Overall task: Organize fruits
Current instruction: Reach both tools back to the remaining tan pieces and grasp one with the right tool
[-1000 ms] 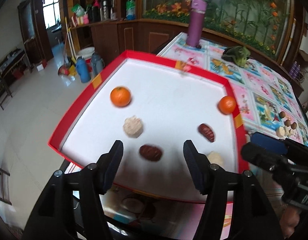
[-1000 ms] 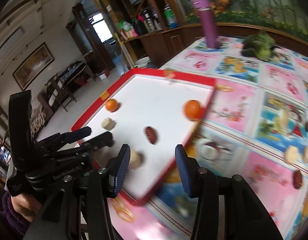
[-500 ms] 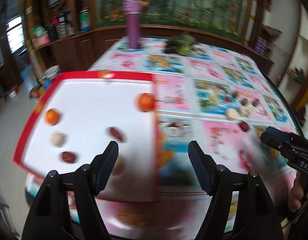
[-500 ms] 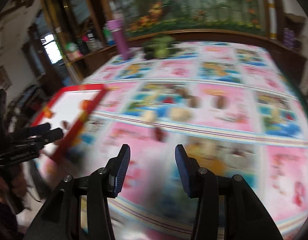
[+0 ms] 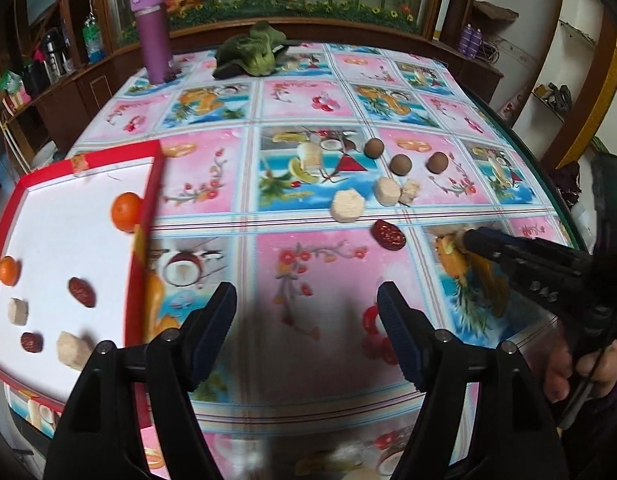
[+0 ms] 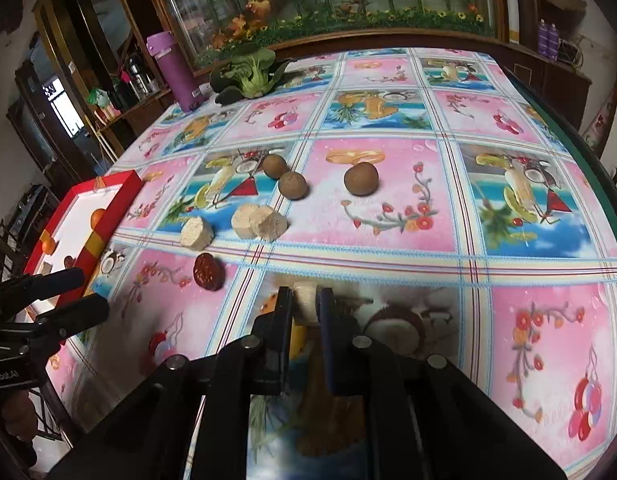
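My right gripper [image 6: 306,306] is shut on a beige chunk [image 6: 306,300] low over the tablecloth; it also shows at the right [image 5: 468,240]. Beyond it lie a red date [image 6: 207,272], three beige chunks [image 6: 246,220] and three brown round fruits [image 6: 293,185]. My left gripper [image 5: 306,304] hangs open over the cloth with nothing between its fingers. Left of it the red-rimmed white tray [image 5: 148,200] holds two oranges [image 5: 126,210], two dates [image 5: 82,292] and two beige chunks [image 5: 73,350].
A purple bottle [image 5: 152,36] and a leafy green vegetable [image 5: 252,54] stand at the table's far side. The table's green edge [image 6: 604,184] curves down the right. A hand [image 5: 564,368] holds the right gripper's handle.
Both grippers swung right, away from the tray and out over the tablecloth. The right gripper's jaws closed on a beige chunk. The left jaws spread a little wider.
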{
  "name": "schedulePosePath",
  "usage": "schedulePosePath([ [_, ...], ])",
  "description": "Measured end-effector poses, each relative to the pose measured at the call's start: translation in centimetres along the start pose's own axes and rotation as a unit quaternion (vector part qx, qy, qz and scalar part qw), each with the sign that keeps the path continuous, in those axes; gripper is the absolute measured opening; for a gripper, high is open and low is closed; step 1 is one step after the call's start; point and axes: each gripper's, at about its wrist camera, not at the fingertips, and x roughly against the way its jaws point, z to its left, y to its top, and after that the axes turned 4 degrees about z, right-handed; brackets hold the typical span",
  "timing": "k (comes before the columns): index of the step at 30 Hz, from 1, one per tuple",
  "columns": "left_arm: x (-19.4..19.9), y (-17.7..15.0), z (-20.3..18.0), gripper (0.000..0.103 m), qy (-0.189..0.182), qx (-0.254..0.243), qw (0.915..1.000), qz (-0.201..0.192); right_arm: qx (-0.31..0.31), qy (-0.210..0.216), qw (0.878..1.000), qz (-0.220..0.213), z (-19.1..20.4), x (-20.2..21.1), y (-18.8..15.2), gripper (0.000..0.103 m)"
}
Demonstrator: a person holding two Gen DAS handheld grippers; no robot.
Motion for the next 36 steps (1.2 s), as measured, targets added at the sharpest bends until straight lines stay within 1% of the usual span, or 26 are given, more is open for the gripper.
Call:
schedulePosePath([
  [3,-0.6,0.8,-0.9,0.074,-0.003,-0.004,1.0,0.008,-0.028,0.028,0.999,-0.014,-1.2,0.4,0.0,0.011],
  [8,-2.2,2.0,-3.2,0.074,-0.021,-0.021,0.9994,0.02,-0.049,0.037,0.997,-0.049,-2.0,1.7,0.2,0.011],
  [11,-3.8,2.7,-4.7,0.073,-0.02,-0.026,0.9991,0.024,-0.056,0.04,0.996,-0.052,-2.2,1.8,0.3,0.011],
  [13,-4.7,3.1,-5.1,0.066,-0.023,-0.023,0.9992,0.025,-0.059,0.043,0.996,-0.051,-2.3,1.8,0.4,0.011],
  [15,-5.5,3.3,-5.4,0.054,-0.022,-0.02,0.999,0.033,-0.06,0.047,0.996,-0.051,-2.4,1.8,0.5,0.011],
  [17,-6.3,3.5,-5.5,0.049,-0.028,-0.014,0.9987,0.04,-0.059,0.051,0.996,-0.052,-2.3,1.9,0.5,0.011],
  [18,-6.6,3.6,-5.6,0.045,-0.027,-0.015,0.9986,0.043,-0.058,0.053,0.996,-0.051,-2.3,1.8,0.6,0.011],
  [19,-6.7,3.6,-5.7,0.045,-0.023,-0.016,0.9988,0.041,-0.058,0.054,0.996,-0.051,-2.3,1.8,0.6,0.011],
  [21,-6.7,3.7,-5.7,0.038,-0.027,-0.016,0.9988,0.038,-0.058,0.056,0.996,-0.048,-2.3,1.7,0.6,0.011],
  [22,-6.8,3.8,-5.7,0.037,-0.029,-0.016,0.9987,0.038,-0.058,0.058,0.996,-0.047,-2.3,1.7,0.6,0.011],
  [24,-6.8,3.8,-5.6,0.03,-0.026,-0.018,0.9989,0.035,-0.058,0.057,0.996,-0.046,-2.3,1.6,0.5,0.011],
  [26,-6.8,3.7,-5.5,0.028,-0.026,-0.021,0.9989,0.033,-0.058,0.06,0.996,-0.041,-2.2,1.4,0.5,0.011],
  [32,-6.3,3.0,-5.2,0.028,-0.034,-0.023,0.9987,0.028,-0.058,0.059,0.996,-0.036,-2.2,1.1,0.5,0.011],
  [36,-5.8,2.4,-4.9,0.028,-0.032,-0.022,0.999,0.024,-0.058,0.057,0.996,-0.037,-2.2,1.0,0.4,0.011],
])
